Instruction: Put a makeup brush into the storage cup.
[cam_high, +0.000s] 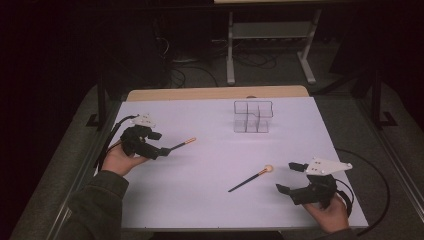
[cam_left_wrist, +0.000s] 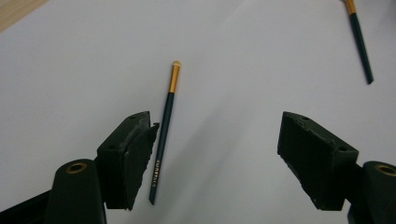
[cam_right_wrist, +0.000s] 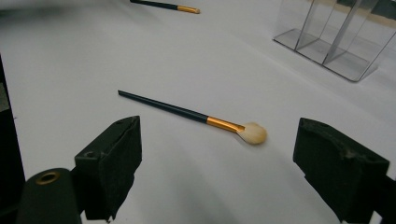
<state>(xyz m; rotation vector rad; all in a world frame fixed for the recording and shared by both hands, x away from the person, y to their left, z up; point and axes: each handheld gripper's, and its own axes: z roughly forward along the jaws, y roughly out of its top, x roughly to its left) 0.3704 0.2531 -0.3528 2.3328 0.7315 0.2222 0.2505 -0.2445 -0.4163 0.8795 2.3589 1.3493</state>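
small gold lettering running along the dark handle of the slim brush (cam_left_wrist: 163, 135) near its end, too tiny and blurred for reading

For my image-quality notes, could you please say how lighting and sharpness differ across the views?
High view: dim, dark surroundings, lit white table. Left gripper view: bright, small brush sharp. Right gripper view: fluffy brush slightly soft, clear organizer shows reflections.

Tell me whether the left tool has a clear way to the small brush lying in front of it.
Probably yes: the left tool stands open, the small brush lies flat on the white table beside one jaw, nothing between them.
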